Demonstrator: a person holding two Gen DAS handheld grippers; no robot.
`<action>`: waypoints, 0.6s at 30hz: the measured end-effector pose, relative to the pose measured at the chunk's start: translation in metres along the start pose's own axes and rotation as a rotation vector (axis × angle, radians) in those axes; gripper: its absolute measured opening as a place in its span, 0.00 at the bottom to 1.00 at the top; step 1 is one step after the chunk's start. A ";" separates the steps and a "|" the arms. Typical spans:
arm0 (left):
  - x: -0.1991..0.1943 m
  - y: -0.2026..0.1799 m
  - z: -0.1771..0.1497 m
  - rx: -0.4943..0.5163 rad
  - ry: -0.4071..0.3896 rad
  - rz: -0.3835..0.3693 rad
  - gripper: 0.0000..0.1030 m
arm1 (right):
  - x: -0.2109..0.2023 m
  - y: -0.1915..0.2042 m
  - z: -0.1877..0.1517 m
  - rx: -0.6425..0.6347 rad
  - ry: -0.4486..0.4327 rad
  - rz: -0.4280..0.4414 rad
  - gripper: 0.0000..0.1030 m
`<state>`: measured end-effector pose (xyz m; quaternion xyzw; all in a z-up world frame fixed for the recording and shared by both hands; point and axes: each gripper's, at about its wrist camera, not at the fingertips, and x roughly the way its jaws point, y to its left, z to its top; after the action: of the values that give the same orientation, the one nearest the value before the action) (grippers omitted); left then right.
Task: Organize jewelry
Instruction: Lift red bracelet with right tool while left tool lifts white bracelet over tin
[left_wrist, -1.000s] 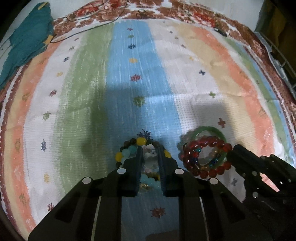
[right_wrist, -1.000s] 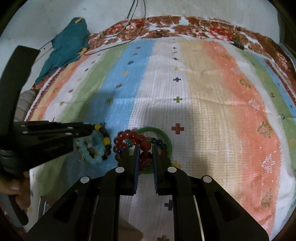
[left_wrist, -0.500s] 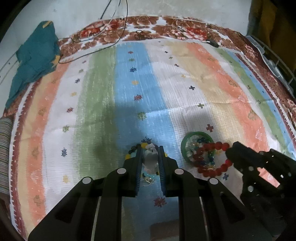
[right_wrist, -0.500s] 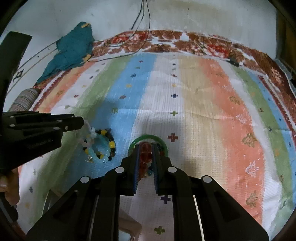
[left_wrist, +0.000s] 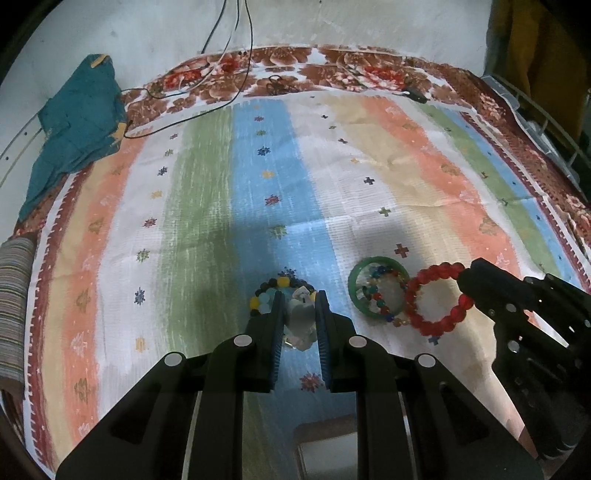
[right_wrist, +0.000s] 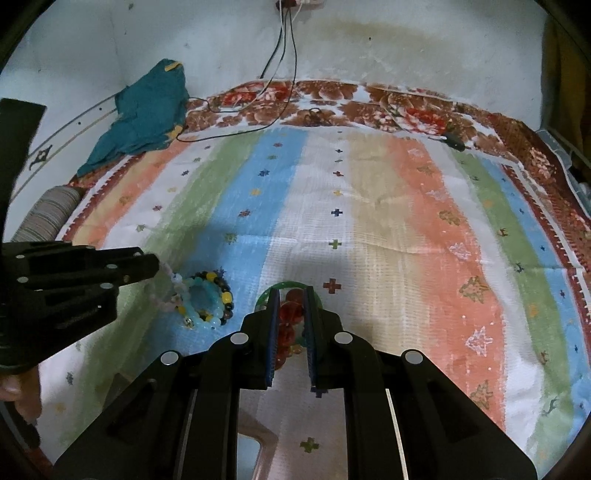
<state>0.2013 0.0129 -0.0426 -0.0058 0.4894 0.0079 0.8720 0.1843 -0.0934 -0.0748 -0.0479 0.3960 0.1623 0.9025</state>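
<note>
Black plastic left tongs (left_wrist: 299, 306) are pinching nearly closed on a pale white bead bracelet (left_wrist: 301, 319), which is hanging from their tips above the striped bedspread (left_wrist: 207, 206). Just beyond those tips, a coil of turquoise, yellow and dark bead bracelets (right_wrist: 207, 304) is lying on the blue stripe near the bed's near edge. Beside it, the right tongs (right_wrist: 290, 306) are squeezing nearly shut on a red bead bracelet (left_wrist: 436, 299), whose loop is dangling free from their tips. Under and just beyond that loop, a green bangle (left_wrist: 378, 286) is resting on the pale stripe with a multicoloured bead strand (left_wrist: 380, 295) lying inside it. A person's fingers (right_wrist: 14, 384) are showing at the left tongs' handle. Further off, the middle of the bedspread is lying bare. At the far left corner, a teal cloth (left_wrist: 74, 125) is lying crumpled, and thin dark cables (left_wrist: 221, 74) are trailing over the brown floral border at the far edge.
</note>
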 end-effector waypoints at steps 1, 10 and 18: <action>-0.001 0.000 -0.001 0.002 -0.002 0.000 0.15 | -0.001 0.000 -0.001 -0.004 -0.001 -0.005 0.13; -0.025 -0.003 -0.014 -0.009 -0.047 -0.017 0.15 | -0.020 0.006 -0.006 -0.023 -0.034 -0.035 0.13; -0.057 -0.010 -0.028 -0.002 -0.151 -0.008 0.16 | -0.048 0.013 -0.012 -0.035 -0.110 -0.052 0.13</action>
<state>0.1474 0.0019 -0.0084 -0.0080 0.4223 0.0055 0.9064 0.1407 -0.0956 -0.0474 -0.0648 0.3417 0.1482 0.9258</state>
